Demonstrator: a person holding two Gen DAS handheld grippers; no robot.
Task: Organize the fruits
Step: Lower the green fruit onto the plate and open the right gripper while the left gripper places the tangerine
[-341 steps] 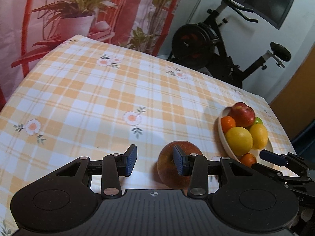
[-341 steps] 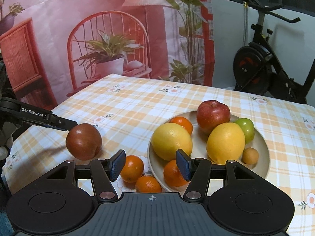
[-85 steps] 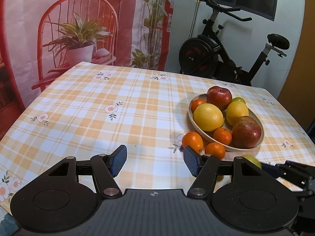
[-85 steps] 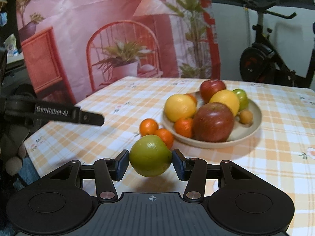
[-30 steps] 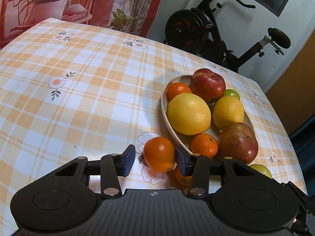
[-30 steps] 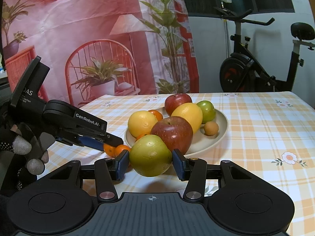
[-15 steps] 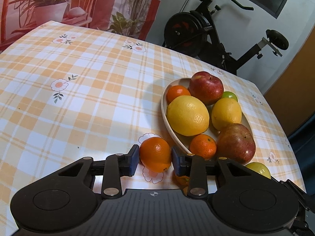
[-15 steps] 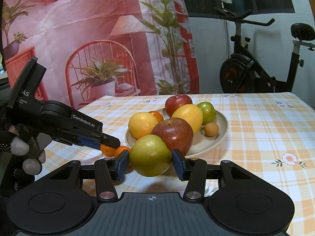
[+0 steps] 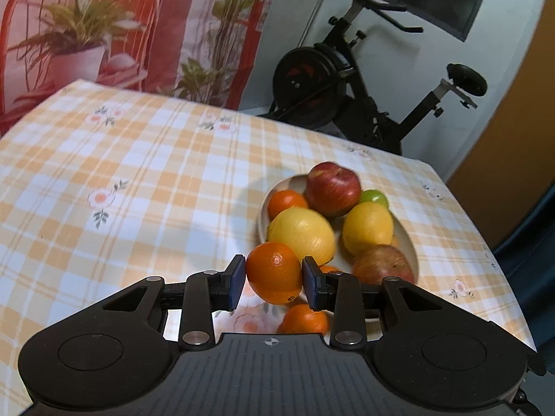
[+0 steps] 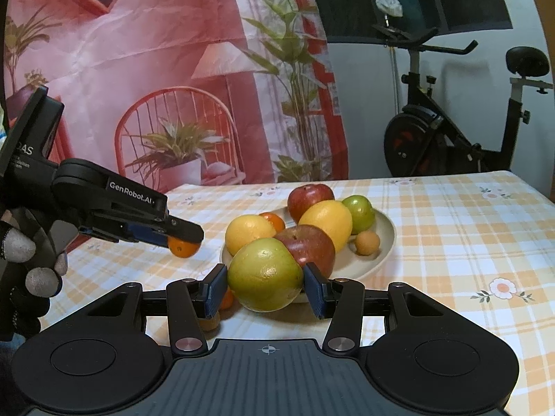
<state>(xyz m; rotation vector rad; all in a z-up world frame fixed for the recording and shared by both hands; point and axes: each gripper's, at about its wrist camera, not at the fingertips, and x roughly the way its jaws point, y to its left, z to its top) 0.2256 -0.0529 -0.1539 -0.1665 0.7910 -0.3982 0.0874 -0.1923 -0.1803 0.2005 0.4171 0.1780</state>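
The left tongs (image 9: pixel 274 279) are clamped on an orange (image 9: pixel 274 276), held clear of the worktop (image 9: pixel 138 180) just beside the near rim of the plate (image 10: pixel 383 239). The right tongs (image 10: pixel 265 289) grip a green-yellow citrus fruit (image 10: pixel 265 274) in front of that plate. A second small orange (image 9: pixel 303 319) lies on the checked cloth under the left tongs. The plate carries two lemons (image 9: pixel 301 234), two red apples (image 9: pixel 333 187), a green fruit (image 10: pixel 359 213), an orange and a small tan fruit (image 10: pixel 367 242). A gloved hand (image 10: pixel 31 260) holds the left tool. An exercise bike (image 9: pixel 364 86) stands behind.
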